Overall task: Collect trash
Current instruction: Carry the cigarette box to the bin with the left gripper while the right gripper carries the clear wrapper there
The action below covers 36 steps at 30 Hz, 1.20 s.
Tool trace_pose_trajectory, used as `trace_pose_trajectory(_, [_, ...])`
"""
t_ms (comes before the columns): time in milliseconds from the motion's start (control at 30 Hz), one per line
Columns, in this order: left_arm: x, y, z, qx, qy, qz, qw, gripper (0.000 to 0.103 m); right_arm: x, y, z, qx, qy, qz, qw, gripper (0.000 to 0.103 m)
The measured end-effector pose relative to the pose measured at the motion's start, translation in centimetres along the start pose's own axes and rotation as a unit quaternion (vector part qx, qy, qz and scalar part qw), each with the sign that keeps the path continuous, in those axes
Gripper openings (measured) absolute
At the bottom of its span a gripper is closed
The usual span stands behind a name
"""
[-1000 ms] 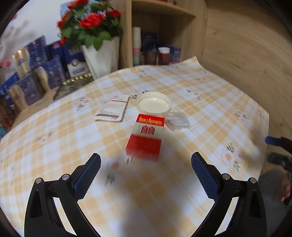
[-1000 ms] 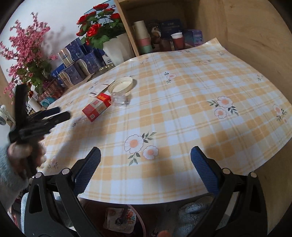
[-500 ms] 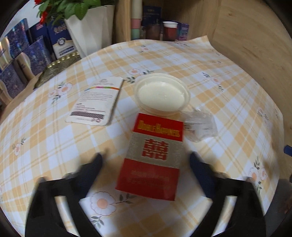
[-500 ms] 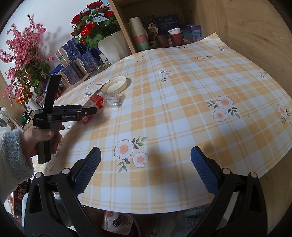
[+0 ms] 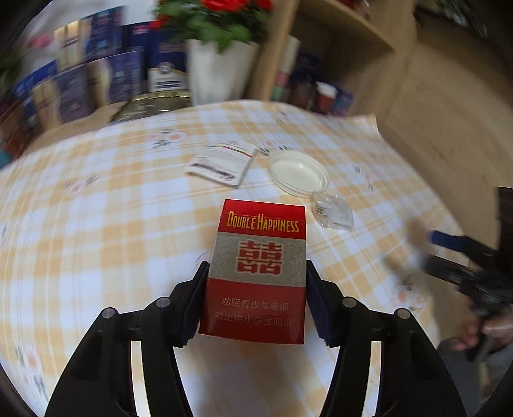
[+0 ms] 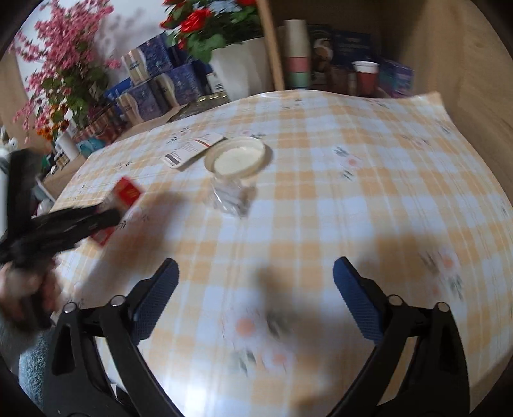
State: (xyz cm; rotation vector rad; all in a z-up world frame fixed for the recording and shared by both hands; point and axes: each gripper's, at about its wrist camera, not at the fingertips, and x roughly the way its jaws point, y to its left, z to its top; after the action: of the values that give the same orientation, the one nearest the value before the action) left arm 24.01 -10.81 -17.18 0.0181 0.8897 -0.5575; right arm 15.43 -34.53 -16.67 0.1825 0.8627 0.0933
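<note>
1. The left claw (image 5: 255, 298) is closing on the red cigarette pack (image 5: 256, 272); both pads touch its long sides, so the pack is held above the checkered worktop (image 5: 96, 224).
2. The right claw (image 6: 255, 295) is empty and closing slowly, perhaps aiming at the crumpled clear wrapper (image 6: 232, 199).
3. Only the right view shows the person's hand (image 6: 22, 288) carrying the left claw.

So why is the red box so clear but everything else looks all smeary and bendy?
Left wrist view: the red box sits sharp between the closing left tool, moving with the camera, while the tablecloth and flowers streak. Right wrist view: motion blur smears everything. Both views: the fisheye lens bends the table.
</note>
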Motion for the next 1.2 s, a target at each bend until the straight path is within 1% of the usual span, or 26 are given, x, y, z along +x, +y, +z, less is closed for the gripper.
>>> trace_pose_trajectory(33, [-1.3,0.4,-0.7,-0.016,-0.012,-0.003,0.9998,0.056,1.3,0.6,1.0,-0.010,0.010,0.002,1.000,0.087])
trace_pose_trajectory(100, [-3.0,0.9,-1.7,-0.032,-0.027,-0.003,0.9991,0.056,3.1,1.4,2.2,-0.015,0.022,0.003,1.000,0.084])
trace_pose_trajectory(167, [-4.4,1.4,-2.8,-0.049,-0.037,0.001,0.9981,0.056,5.1,2.1,3.6,-0.013,0.033,0.005,0.999,0.079])
trace_pose_trajectory(233, [-5.8,2.1,-3.9,-0.071,-0.044,-0.001,0.9965,0.056,6.7,2.8,4.7,-0.006,0.041,0.005,0.999,0.078])
trace_pose_trajectory(300, [-6.8,2.7,-4.7,-0.083,-0.049,-0.001,0.9953,0.056,8.1,3.3,5.6,0.010,0.045,0.006,0.999,0.078])
trace_pose_trajectory(367, [-7.6,3.2,-5.2,-0.086,-0.050,0.000,0.9950,0.056,9.2,3.5,6.1,0.035,0.053,0.010,0.998,0.078])
trace_pose_trajectory(433, [-8.2,3.5,-5.5,-0.083,-0.050,-0.001,0.9953,0.056,10.3,3.5,6.3,0.060,0.060,0.000,0.996,0.077])
trace_pose_trajectory(500, [-8.8,3.9,-5.7,-0.081,-0.053,-0.002,0.9953,0.056,10.9,3.8,6.3,0.067,0.062,-0.011,0.996,0.071])
trace_pose_trajectory(533, [-9.0,3.9,-5.9,-0.080,-0.054,-0.003,0.9953,0.056,11.0,4.1,6.4,0.060,0.058,-0.025,0.996,0.068])
trace_pose_trajectory(567, [-9.4,3.9,-6.1,-0.079,-0.057,-0.006,0.9952,0.056,11.1,4.4,6.3,0.053,0.058,-0.042,0.996,0.055])
trace_pose_trajectory(600, [-9.7,3.8,-6.3,-0.077,-0.060,-0.010,0.9951,0.056,11.1,4.5,6.3,0.049,0.058,-0.048,0.996,0.045])
trace_pose_trajectory(633, [-9.8,3.8,-6.4,-0.076,-0.061,-0.013,0.9952,0.056,11.0,4.6,6.2,0.044,0.059,-0.055,0.996,0.045])
trace_pose_trajectory(700, [-10.2,3.7,-6.8,-0.072,-0.063,-0.017,0.9952,0.056,10.7,4.6,5.9,0.044,0.059,-0.050,0.996,0.037])
trace_pose_trajectory(767, [-10.5,3.6,-7.2,-0.070,-0.065,-0.021,0.9951,0.056,9.9,4.6,5.6,0.039,0.052,-0.044,0.997,0.036])
trace_pose_trajectory(900, [-11.2,3.2,-8.0,-0.068,-0.068,-0.035,0.9948,0.056,7.1,5.5,4.8,0.016,0.024,-0.024,0.999,0.034])
trace_pose_trajectory(1067, [-12.5,2.2,-9.1,-0.046,-0.067,-0.045,0.9956,0.056,2.7,6.6,3.1,0.010,-0.006,0.017,1.000,0.034])
trace_pose_trajectory(1200, [-13.6,1.0,-10.5,-0.026,-0.063,-0.058,0.9960,0.056,-2.0,6.8,0.3,0.024,-0.039,0.058,0.997,0.034])
